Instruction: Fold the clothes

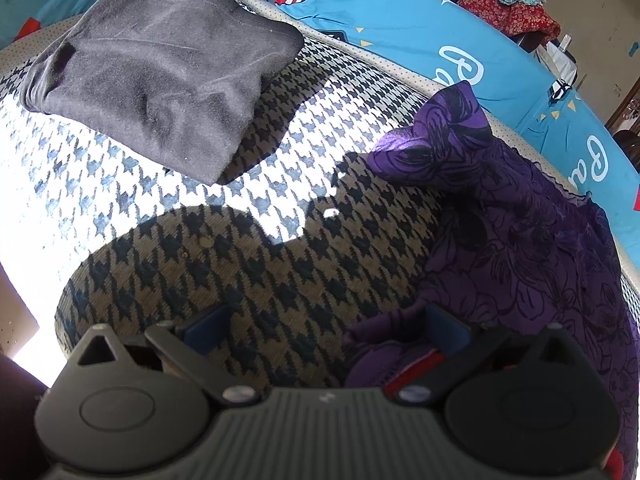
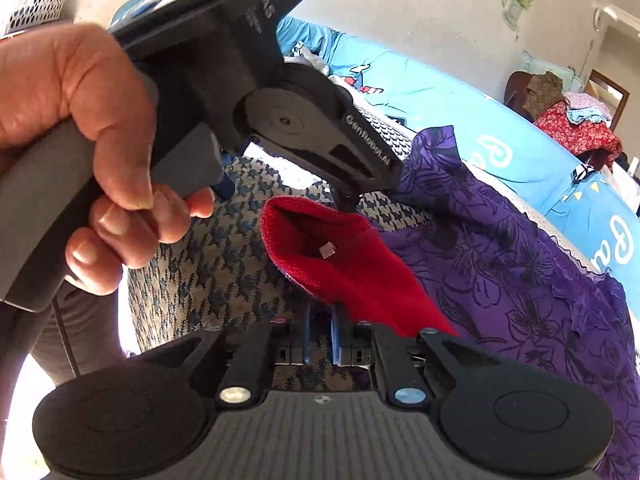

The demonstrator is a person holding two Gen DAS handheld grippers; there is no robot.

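A: What's on the houndstooth blanket (image 1: pixel 248 280)?
B: Purple floral garment (image 1: pixel 520 248) along its right side, folded grey garment (image 1: pixel 160 76) far left.
A: Grippers?
B: Left gripper (image 1: pixel 324 320) wide open, empty; right gripper (image 2: pixel 320 338) nearly closed beside red cloth (image 2: pixel 344 264), grip unclear.

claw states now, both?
Left claw: wide open, purple cloth against one finger, unpinched.
Right claw: barely open, nothing between pads; red cloth beside it.
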